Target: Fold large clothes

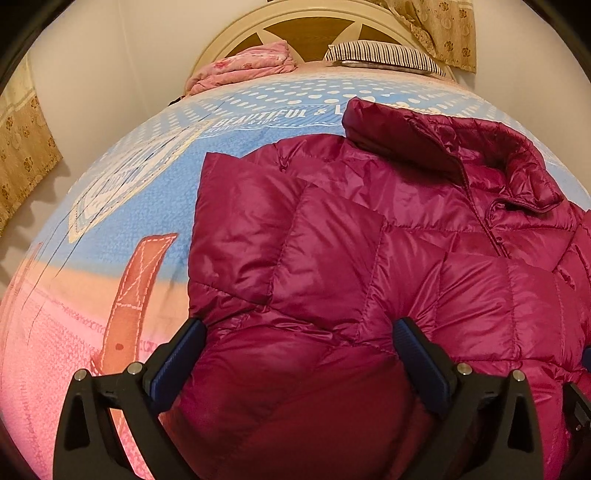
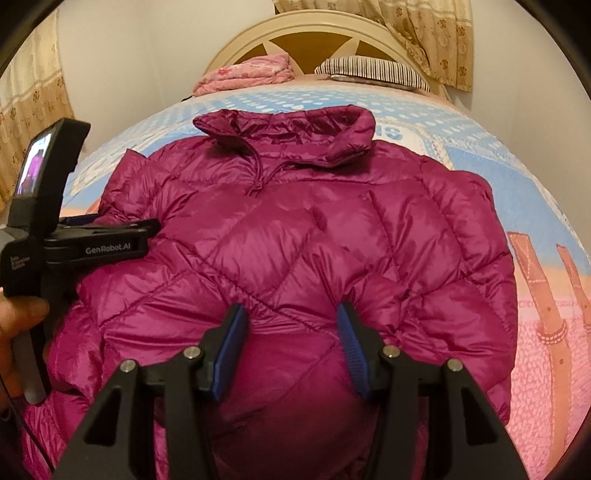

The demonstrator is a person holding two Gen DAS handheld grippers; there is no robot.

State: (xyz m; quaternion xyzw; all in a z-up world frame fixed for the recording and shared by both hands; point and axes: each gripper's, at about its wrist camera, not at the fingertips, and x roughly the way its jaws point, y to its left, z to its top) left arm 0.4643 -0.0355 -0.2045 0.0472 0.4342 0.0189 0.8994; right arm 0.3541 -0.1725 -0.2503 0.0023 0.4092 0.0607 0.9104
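Observed on the bed: one magenta quilted down jacket (image 2: 295, 229), shiny nylon, laid flat front-up on the printed blue-and-pink bedspread (image 1: 122, 229), stand-up collar (image 2: 291, 129) toward the cream headboard (image 2: 314, 29); sleeves apparently already turned in across the body, the garment reading as a compact block.

Left gripper (image 1: 295, 332): black frame, blue pads, spread to full width over the near left portion of the jacket; fabric lying between the jaws but not pressed by either pad; nothing pinched. Right gripper (image 2: 291, 328): roughly half open, straddling a bulge of padding near the hem; pads close beside the fabric, but contact not confirmed; judged not clamped.

Step in hand, judged: taking hold of the near hem on both sides for a fold toward the collar. Recommended for good execution: pads sunk low enough to catch both layers of slippery shell rather than the top skin alone; grips placed evenly either side of the centre zip (image 1: 491, 236); both corners lifted together and carried level; trapped air pressed out afterwards, puffed down being liable to spring the fold open.

Legible writing: "GenRobot.AI" in white on the side of the left device (image 2: 110, 249), seen from the right camera; a smaller label on its handle, unreadable; "BEAUTIFUL &" on the bedspread (image 1: 266, 118), the remainder hidden by the collar; partial white numerals beside the collar, not reliably read.

Also noted: folded pink floral quilt (image 2: 243, 74) and striped pillow (image 2: 369, 70) at the head of the bed.
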